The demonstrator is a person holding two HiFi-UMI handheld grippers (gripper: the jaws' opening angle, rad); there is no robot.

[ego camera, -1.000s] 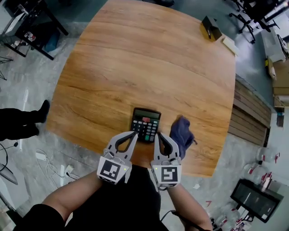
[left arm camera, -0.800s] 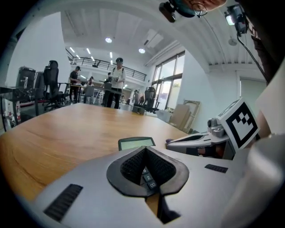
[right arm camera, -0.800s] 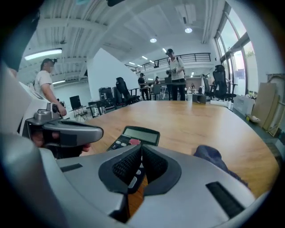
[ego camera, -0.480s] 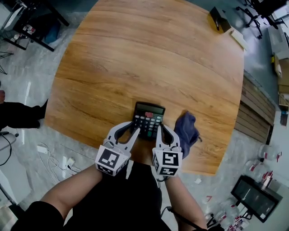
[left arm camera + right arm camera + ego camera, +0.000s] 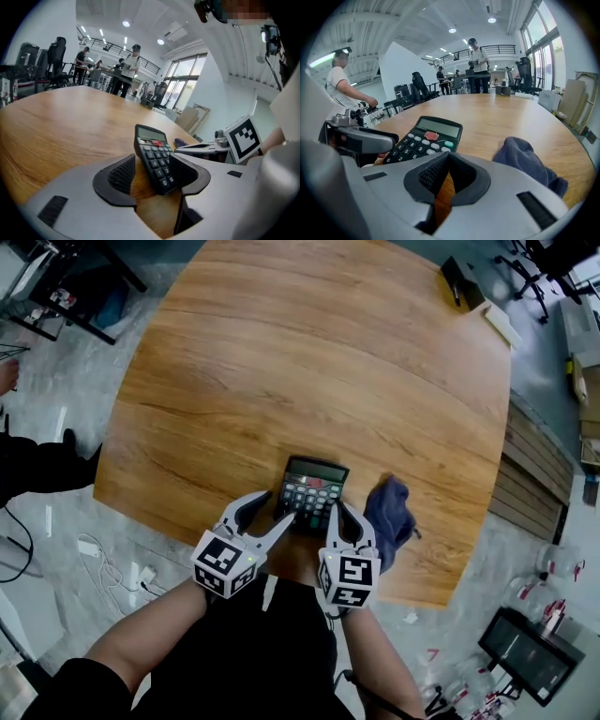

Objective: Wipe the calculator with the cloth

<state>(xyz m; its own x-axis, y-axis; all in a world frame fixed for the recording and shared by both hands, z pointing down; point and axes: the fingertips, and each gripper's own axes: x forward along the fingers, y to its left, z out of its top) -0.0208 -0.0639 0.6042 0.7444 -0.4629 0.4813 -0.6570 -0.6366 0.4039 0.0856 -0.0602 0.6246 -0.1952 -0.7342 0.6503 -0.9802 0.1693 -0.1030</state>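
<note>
- Judging from how things lay, the wiping was taken as not yet begun. The cloth (image 5: 391,512) was left crumpled on the worktop (image 5: 309,352), just to the right of the calculator (image 5: 314,491), and was held by neither tool.
- The calculator was found lying flat close to the worktop's near edge, keys up and display towards the far side.
- The left tool (image 5: 272,509) was seen with its jaws spread wide, having just been opening. The calculator's near end was framed between them, yet no pad was seen to press on it.
- The right tool (image 5: 332,506) was seen closed, with nothing between its pads. It was held low just beside the calculator's near right corner, with the cloth near on its right.
- Nearly all of the task was judged to remain: the cloth to be picked up, the calculator probably to be steadied, and the keys and display to be rubbed over.
- The calculator was made out as a rectangular slab of hard black plastic, with a grey display window and rows of small dark keys, one red and one green among them.
- The cloth was made out as soft, nappy, dark blue-grey fabric, bunched in loose folds.
- The worktop was seen to be smooth, warm brown wood-grain with rounded corners.
- The tools' jaws were noted as pale grey mouldings faced with black ribbed pads.
</note>
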